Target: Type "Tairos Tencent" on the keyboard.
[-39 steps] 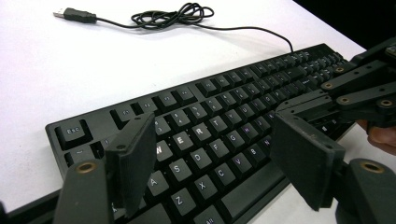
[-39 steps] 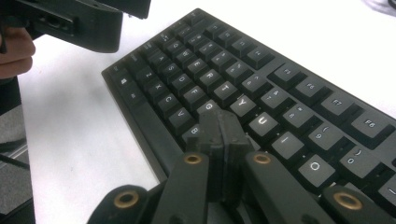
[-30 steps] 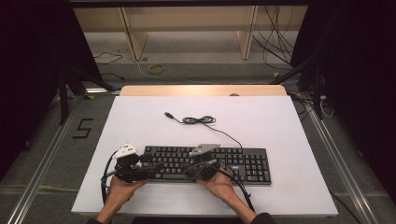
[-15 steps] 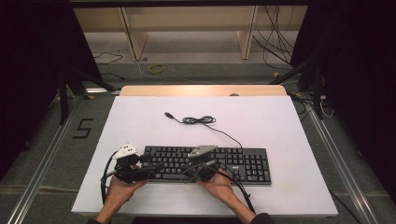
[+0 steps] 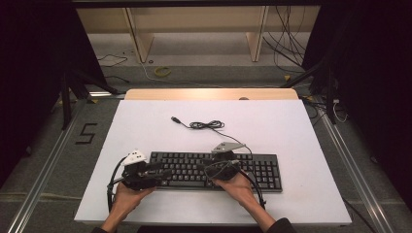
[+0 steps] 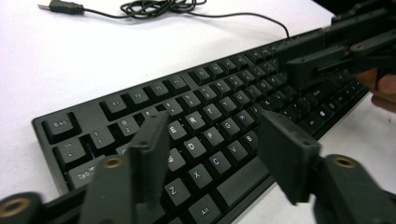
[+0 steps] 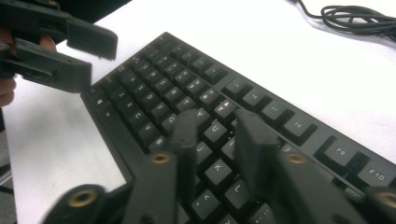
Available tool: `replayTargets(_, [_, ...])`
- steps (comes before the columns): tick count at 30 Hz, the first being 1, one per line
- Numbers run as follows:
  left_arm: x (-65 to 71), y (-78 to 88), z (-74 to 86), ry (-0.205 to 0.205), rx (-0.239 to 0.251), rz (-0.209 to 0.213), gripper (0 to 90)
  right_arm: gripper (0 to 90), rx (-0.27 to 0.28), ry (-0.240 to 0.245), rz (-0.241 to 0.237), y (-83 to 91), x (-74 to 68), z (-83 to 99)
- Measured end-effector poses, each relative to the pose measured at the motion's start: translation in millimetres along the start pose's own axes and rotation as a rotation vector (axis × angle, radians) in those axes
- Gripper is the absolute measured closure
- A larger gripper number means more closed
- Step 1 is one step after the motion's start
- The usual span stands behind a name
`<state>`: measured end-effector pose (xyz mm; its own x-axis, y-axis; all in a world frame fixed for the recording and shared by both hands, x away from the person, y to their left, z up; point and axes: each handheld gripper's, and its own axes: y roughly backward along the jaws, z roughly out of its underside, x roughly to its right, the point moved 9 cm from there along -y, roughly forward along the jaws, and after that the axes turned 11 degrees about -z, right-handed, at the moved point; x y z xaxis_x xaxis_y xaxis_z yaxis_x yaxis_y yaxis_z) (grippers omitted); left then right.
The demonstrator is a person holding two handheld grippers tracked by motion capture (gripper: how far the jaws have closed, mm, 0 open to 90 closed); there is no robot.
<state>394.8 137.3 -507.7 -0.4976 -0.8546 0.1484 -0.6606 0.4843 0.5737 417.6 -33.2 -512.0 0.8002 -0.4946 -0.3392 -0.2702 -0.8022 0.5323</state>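
Right gripper (image 5: 206, 167) jaws just opening | left gripper (image 5: 163, 171) closing | over keyboard (image 5: 262, 170)

A white rectangular worktop (image 5: 291, 126) with a pale wooden far edge (image 5: 211, 94) stands on a grey carpeted floor (image 5: 43, 165). A black figure five (image 5: 87, 133) is marked on the floor at its left, beside a metal floor rail (image 5: 46, 179); a matching rail (image 5: 359, 184) runs along the right. Beyond the worktop stand light wooden furniture legs (image 5: 137, 34), with loose black cables (image 5: 286, 43) and a yellow coil of cord (image 5: 163, 71) on the floor. Dark curtains (image 5: 29, 63) close off both sides.
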Motion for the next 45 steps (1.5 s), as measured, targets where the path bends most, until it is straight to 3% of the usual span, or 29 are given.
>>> replayTargets(3, [4.1,-2.2,1.7,-0.017,-0.011,0.014,52.4,58.4,0.006,-0.002,-0.003,1.3,1.5,-0.1])
replayTargets(4, [5.1,-3.3,2.2,-0.026,-0.015,0.017,59.3,52.2,0.005,-0.005,0.0,2.1,3.2,0.1])
replayTargets(6, [7.0,-5.5,3.4,-0.036,-0.024,0.021,61.9,49.6,0.005,-0.011,0.004,2.6,3.6,0.3])
replayTargets(7, [8.0,-6.4,4.3,-0.042,-0.03,0.025,68.6,46.0,0.012,-0.006,0.004,3.6,4.8,-0.1])
replayTargets(9, [9.6,-8.4,5.8,-0.053,-0.044,0.023,71.3,43.9,0.013,-0.008,0.005,4.4,4.9,-0.1])
replayTargets(11, [10.7,-10.2,7.2,-0.065,-0.057,0.026,79.4,39.7,0.014,-0.009,0.008,6.2,6.4,-0.2])
replayTargets(16, [11.5,-16.0,10.3,-0.079,-0.09,0.016,88.7,38.9,0.018,-0.009,0.004,8.0,6.6,0.1])
replayTargets(37, [17.4,-31.8,18.5,-0.093,-0.162,0.018,88.9,35.2,0.017,-0.006,0.017,6.4,9.2,0.3])
replayTargets(39, [17.2,-31.9,18.4,-0.096,-0.164,0.015,88.9,36.3,0.016,-0.003,0.02,6.7,9.3,0.2])
replayTargets(45, [16.6,-34.1,21.5,-0.086,-0.175,0.012,89.1,51.2,0.022,-0.001,0.029,7.3,9.2,-0.3])
